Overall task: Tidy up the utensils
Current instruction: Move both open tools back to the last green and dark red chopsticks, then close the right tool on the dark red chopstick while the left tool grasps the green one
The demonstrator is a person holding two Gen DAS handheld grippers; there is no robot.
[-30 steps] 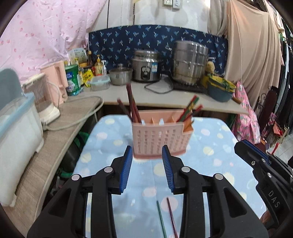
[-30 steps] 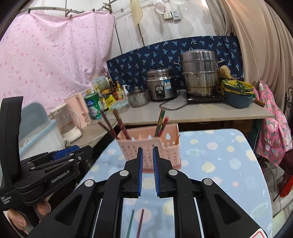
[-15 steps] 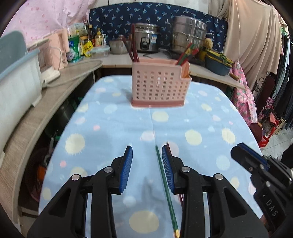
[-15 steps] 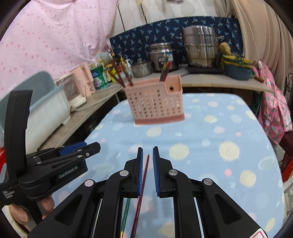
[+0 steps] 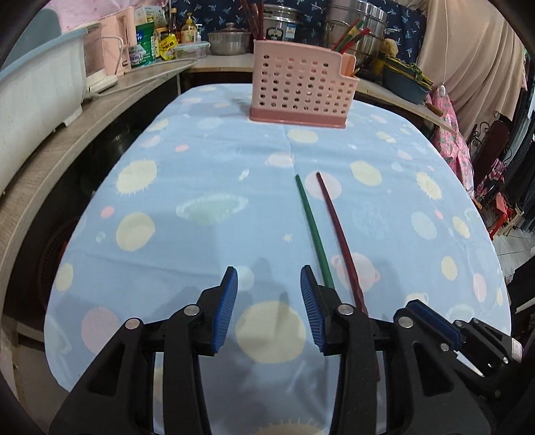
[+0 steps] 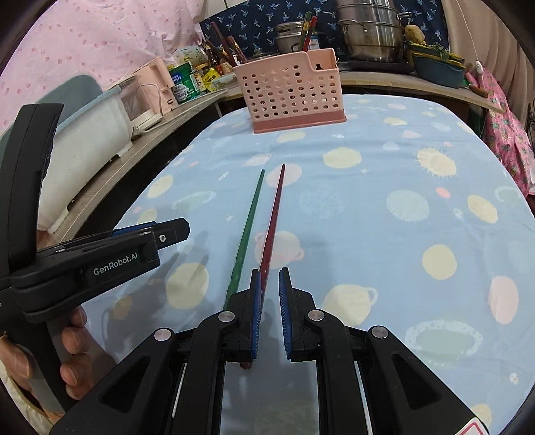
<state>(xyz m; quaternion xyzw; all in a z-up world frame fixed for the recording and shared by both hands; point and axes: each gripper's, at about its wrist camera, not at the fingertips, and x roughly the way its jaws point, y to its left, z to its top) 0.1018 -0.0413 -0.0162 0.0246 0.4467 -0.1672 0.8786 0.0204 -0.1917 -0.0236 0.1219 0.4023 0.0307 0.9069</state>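
Note:
Two chopsticks lie side by side on the blue planet-print cloth: a green chopstick and a red chopstick. My left gripper hovers low just left of the green one, its jaws opening with nothing between them. My right gripper is low over the red chopstick. That stick runs under the narrow gap by the left pad, and the pads do not press on it. The green chopstick lies just left of it. The pink perforated utensil basket stands at the far end with several chopsticks in it.
A wooden counter runs along the left with a white tub and jars. Steel pots and a cooker stand on the back counter. A person's hand holds the left gripper. The right gripper shows at lower right.
Both grippers have come down and tilted toward the cloth, so the basket now sits farther up in view. The two chopsticks have come into full view. The left jaws stand wider.

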